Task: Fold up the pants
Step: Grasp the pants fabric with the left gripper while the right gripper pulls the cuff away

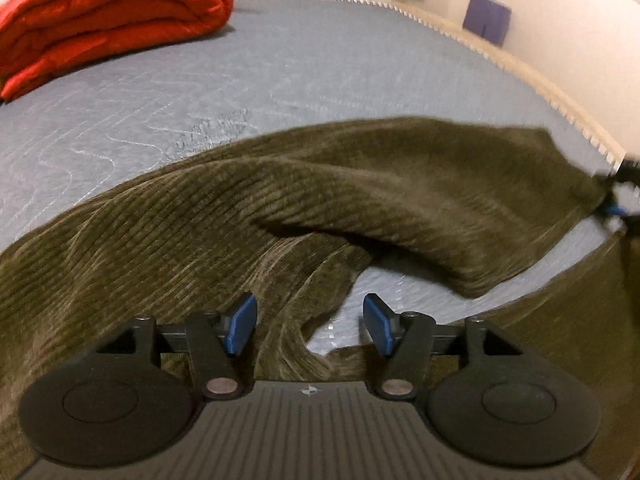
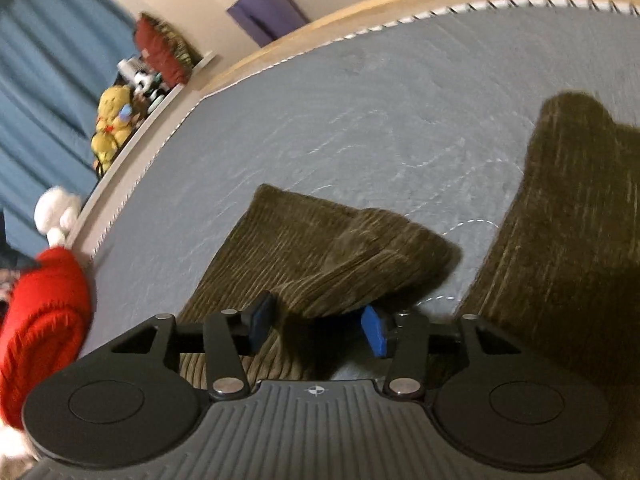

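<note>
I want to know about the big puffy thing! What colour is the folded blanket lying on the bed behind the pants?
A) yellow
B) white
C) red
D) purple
C: the folded blanket at the far end of the grey bed is bright red, lying well apart from the olive corduroy pants.

Red quilt [image 1: 108, 20] folded on grey mattress [image 1: 280, 80] — yellow plush toy [image 2: 112, 120] beyond.

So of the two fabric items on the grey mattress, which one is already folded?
The red quilted blanket, lying in a thick stack at the far edge. The olive corduroy pants lie spread and rumpled below both grippers.
</note>
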`<state>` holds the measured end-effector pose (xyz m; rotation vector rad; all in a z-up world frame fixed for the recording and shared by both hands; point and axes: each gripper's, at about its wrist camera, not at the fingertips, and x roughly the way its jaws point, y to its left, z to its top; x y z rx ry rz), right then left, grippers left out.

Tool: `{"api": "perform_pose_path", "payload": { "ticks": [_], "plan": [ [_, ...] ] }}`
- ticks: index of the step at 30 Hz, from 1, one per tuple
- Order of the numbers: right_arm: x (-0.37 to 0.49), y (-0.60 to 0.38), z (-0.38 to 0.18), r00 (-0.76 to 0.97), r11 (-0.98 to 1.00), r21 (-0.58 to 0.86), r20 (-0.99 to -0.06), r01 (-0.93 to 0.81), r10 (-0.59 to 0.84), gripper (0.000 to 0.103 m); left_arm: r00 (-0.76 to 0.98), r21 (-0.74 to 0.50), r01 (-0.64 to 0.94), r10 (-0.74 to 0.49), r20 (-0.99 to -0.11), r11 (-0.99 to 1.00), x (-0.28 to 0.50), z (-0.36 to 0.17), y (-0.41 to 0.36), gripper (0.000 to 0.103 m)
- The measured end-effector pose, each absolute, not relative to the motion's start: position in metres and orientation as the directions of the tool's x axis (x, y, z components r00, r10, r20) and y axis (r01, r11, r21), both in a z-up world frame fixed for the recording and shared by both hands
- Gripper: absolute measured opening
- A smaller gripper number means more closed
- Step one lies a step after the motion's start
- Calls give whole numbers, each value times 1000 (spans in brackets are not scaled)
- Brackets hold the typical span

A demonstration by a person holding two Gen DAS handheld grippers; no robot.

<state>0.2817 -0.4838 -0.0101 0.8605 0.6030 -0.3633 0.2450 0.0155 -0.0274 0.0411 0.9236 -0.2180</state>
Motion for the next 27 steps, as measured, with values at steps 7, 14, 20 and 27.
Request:
{"api": "perform_pose_path", "payload": {
  "ticks": [7,14,20,27],
  "plan": [
    [299,-507,-12,797,582,630,-602,514,-52,21,604,117,281,-81,-793,953,249,-35,12,19],
    [364,-479,65,859,813,452,-500,367,-110,14,642,193,369,-99,-760,909,236,-17,17,16],
    [341,-459,121,908,856,360,-335,371,-253,14,581,183,467,-144,-801,865,222,-8,40,16],
    [321,-493,-12,560,694,196,-752,693,-346,14,463,113,532,-177,-869,839,216,-13,59,17]
  ]
}}
